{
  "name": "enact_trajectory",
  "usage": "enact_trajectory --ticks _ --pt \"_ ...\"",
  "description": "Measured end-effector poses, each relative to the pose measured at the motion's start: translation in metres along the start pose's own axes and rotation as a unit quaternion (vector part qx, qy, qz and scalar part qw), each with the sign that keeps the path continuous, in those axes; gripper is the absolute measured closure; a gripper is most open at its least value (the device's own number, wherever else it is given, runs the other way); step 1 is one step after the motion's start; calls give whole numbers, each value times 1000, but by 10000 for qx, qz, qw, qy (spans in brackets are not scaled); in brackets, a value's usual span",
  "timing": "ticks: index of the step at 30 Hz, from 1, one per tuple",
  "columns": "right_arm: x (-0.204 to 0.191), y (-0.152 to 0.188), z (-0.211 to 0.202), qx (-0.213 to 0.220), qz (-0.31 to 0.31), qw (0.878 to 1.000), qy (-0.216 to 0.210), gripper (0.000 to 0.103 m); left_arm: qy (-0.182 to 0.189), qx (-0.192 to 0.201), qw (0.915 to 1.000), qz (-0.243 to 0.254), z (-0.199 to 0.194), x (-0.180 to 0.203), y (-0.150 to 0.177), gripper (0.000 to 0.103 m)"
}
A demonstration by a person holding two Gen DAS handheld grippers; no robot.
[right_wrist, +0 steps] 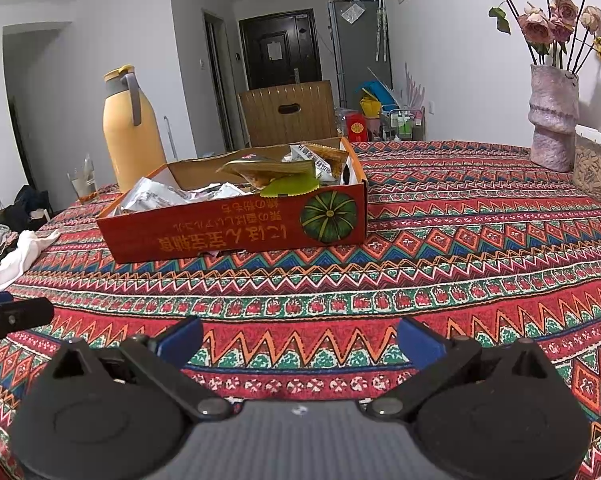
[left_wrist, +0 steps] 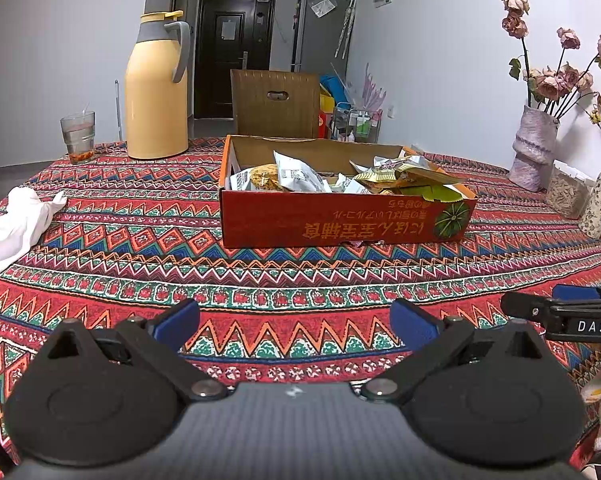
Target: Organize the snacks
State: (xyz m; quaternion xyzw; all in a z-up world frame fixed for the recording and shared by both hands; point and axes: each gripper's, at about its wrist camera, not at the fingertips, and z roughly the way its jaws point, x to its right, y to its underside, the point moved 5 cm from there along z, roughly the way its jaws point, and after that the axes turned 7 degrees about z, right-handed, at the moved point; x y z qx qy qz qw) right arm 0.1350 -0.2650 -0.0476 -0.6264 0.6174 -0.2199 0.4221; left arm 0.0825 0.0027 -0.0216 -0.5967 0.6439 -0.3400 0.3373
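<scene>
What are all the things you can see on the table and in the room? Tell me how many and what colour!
snack box: one, red cardboard with a green pumpkin picture, middle of the table
snack packets: several, silver, gold and green, piled inside the box
thermos jug: one, yellow with a grey handle, behind the box to the left
glass: one, clear, left of the jug
cloth: one, white, crumpled at the left table edge
tablecloth: one, red zigzag pattern, covering the table
vase: one, pinkish, with dried roses, far right
chair: one, brown, behind the table
left gripper: one, black, blue jaws open
right gripper: one, black, blue jaws open
</scene>
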Motion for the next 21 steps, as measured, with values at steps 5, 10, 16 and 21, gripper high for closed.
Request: enact_trajectory --ticks 5,10,16,21 --pt "1 1 0 -11 3 10000 6 0 10 6 10000 -4 0 0 0 0" --pt "1 1 0 -14 2 10000 7 0 42 13 10000 -11 1 0 -1 0" --pt "1 2 1 -24 -1 10000 7 0 67 53 10000 -1 0 0 1 0" --pt "2 5 3 -54 -12 10000 -3 0 81 80 9999 2 1 -1 0 0"
